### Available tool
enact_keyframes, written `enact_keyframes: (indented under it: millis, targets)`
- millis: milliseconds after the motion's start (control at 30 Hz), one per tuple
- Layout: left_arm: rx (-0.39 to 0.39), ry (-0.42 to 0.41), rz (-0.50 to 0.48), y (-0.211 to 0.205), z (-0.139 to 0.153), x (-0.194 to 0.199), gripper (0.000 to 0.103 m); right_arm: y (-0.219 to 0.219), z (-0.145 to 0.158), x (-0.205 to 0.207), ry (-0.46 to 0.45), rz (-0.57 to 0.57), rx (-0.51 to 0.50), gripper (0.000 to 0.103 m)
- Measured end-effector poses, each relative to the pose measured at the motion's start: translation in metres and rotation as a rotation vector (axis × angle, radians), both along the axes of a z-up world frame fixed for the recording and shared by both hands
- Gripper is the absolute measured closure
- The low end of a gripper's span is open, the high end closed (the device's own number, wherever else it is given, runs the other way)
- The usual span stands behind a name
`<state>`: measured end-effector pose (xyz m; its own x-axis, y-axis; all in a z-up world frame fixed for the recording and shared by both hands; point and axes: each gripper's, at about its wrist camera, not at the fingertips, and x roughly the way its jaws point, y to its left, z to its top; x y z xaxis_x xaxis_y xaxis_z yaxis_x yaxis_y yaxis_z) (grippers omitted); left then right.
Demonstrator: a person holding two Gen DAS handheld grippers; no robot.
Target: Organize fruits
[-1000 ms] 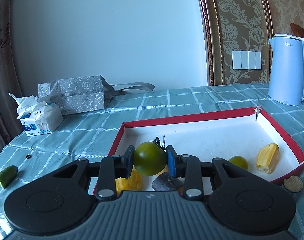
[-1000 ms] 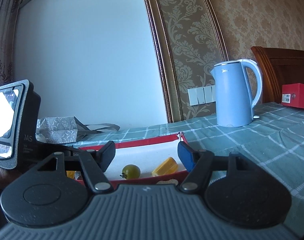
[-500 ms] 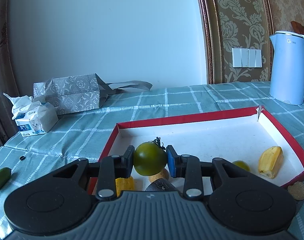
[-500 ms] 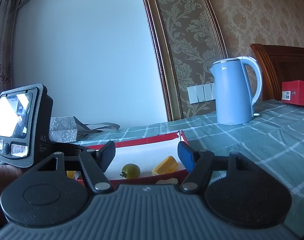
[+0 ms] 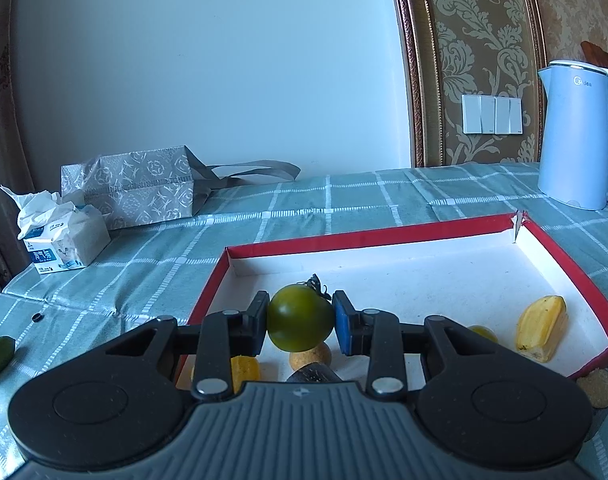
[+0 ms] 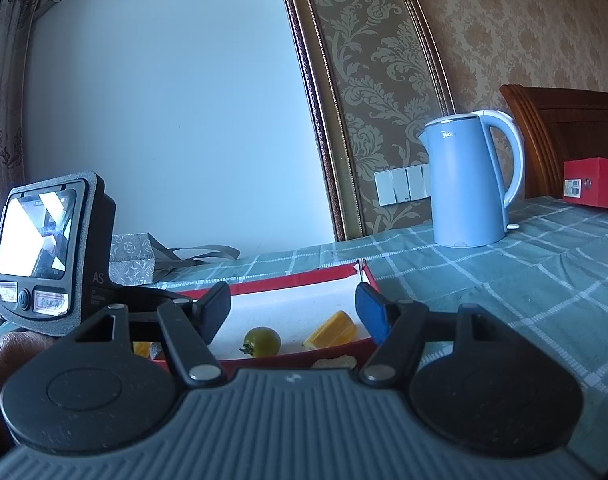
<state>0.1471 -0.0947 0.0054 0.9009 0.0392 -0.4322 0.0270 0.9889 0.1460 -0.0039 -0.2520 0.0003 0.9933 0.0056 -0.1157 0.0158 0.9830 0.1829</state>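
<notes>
Table: I see a checked cloth (image 5: 343, 200).
Left gripper (image 5: 300, 322): I'm clamping a tomato (image 5: 300, 318) above the tray (image 5: 383, 236).
Right gripper (image 6: 292, 308): spread wide, holding nothing.

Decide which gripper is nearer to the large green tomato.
Left. The left gripper is shut on the large green tomato above the red tray; the right gripper is open, empty, at the tray's near edge.

A round green tomato (image 5: 300, 318), stem up, is pinched above the red-rimmed tray (image 5: 367, 235). Inside lie a yellow wedge (image 5: 541, 327) near the right rim and a smaller green tomato (image 6: 262, 341).
</notes>
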Motion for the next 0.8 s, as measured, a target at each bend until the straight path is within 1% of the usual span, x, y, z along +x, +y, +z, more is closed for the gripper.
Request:
enact_keyframes:
  millis: [800]
  targets:
    - [-0.021, 0.007, -0.013, 0.002, -0.0047, 0.0046, 0.07, 0.0006, -0.0002, 0.0018, 0.008, -0.004, -0.002, 0.036]
